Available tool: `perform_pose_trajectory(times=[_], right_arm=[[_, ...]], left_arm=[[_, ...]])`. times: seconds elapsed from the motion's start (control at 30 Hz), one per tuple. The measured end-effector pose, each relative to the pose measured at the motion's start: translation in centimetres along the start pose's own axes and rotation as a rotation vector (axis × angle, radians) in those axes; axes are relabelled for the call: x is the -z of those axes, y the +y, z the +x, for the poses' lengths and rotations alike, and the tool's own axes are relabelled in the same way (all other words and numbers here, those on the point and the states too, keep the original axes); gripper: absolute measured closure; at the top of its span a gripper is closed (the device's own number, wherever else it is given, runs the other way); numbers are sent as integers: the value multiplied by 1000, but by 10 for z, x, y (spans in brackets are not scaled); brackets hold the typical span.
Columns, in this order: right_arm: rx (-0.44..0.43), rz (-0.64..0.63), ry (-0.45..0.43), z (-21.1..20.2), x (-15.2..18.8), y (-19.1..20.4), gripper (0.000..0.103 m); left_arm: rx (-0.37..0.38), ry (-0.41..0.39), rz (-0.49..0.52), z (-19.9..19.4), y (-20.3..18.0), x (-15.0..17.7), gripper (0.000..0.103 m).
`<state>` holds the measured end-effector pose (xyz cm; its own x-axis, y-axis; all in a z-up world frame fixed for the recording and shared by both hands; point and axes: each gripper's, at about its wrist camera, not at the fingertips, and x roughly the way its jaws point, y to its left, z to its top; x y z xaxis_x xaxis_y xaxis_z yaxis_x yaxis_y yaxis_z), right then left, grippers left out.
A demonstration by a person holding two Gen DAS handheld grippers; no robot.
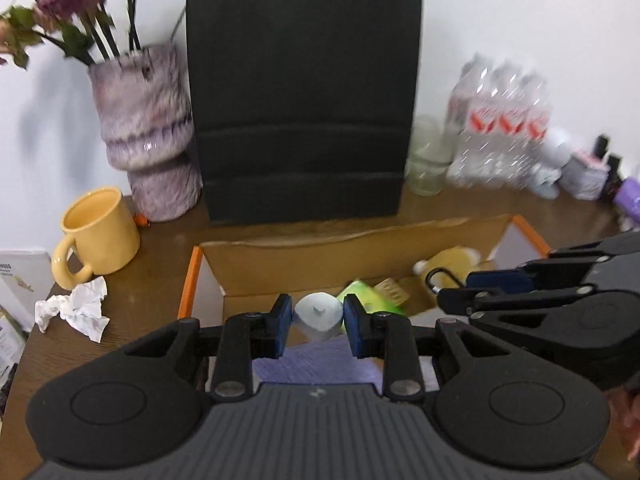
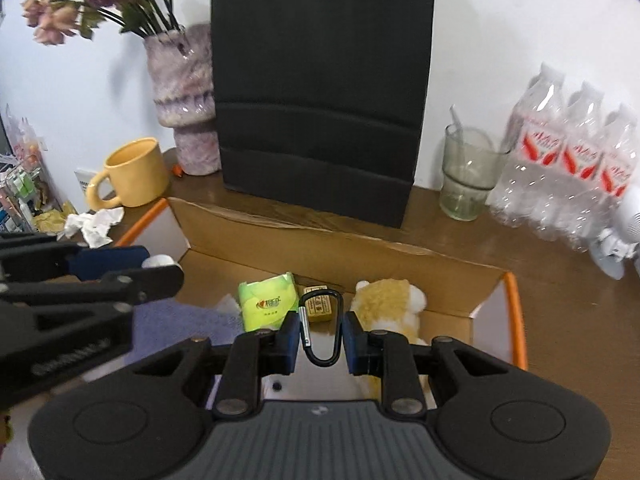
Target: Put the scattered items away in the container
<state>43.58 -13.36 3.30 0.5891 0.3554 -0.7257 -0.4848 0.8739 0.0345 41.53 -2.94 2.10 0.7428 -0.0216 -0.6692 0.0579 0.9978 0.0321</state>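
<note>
The left gripper [image 1: 316,322], a black two-finger tool with blue pads, points forward and downward, its jaws narrowed and pressing on the sides of a small white rounded object [image 1: 319,316] held between the pads; the right gripper [image 2: 320,340], of the same black and blue build, sits just beside it at a like tilt, its jaws clamped on a black metal carabiner [image 2: 322,328]; a hand's edge [image 1: 630,416] shows at the left view's lower right.

Box [image 2: 320,240]: on the bench [image 2: 520,256] — before the bag [image 2: 320,80]
Mug [image 2: 134,174]: left of box
Tissue pack [image 2: 266,304]: in box — left of plush toy [image 2: 388,304]
</note>
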Motion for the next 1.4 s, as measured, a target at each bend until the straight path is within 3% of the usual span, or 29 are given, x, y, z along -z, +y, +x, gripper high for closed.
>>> perform_pose_trajectory(times=[0.07,0.13,0.17,0.2,0.3,0.33,0.4,0.5,0.53,0.57,0.73,1.03,1.27,1.4], right_arm=[[-7,4,8,9,0,0,81],[-10,2,21,15,-2,0,76],[-7,3,25,16,-2,0,61],[-5,2,23,14,-1,1,53],[8,-3,0,1,2,2,42],[11,4,-8,-6,3,1,38],[25,2,-25,-23,5,1,19],[49,-13,-59,-54,10,4,11],[46,-12,-65,-64,12,5,9],[42,-9,-67,-73,15,6,0],[50,12,-98,-119,32,13,0],[-8,82,-103,-182,67,30,0],[25,79,-110,-221,89,55,0],[65,93,-106,-235,97,65,0]], left_arm=[[-16,19,-5,11,3,1,74],[-25,26,-15,16,7,1,65],[-28,27,-22,17,8,2,50],[-35,24,-29,16,10,2,44],[-45,2,-31,7,15,2,28],[-50,-4,-31,1,16,2,25],[-49,-21,-23,-12,16,4,19],[-46,-56,-20,-36,17,9,0],[-37,-72,-19,-45,18,11,0],[-21,-81,-20,-55,19,14,0],[18,-110,-22,-99,18,29,0],[66,-100,-77,-162,20,61,0],[116,-65,-143,-195,21,76,0],[87,-75,-150,-211,18,83,0]])
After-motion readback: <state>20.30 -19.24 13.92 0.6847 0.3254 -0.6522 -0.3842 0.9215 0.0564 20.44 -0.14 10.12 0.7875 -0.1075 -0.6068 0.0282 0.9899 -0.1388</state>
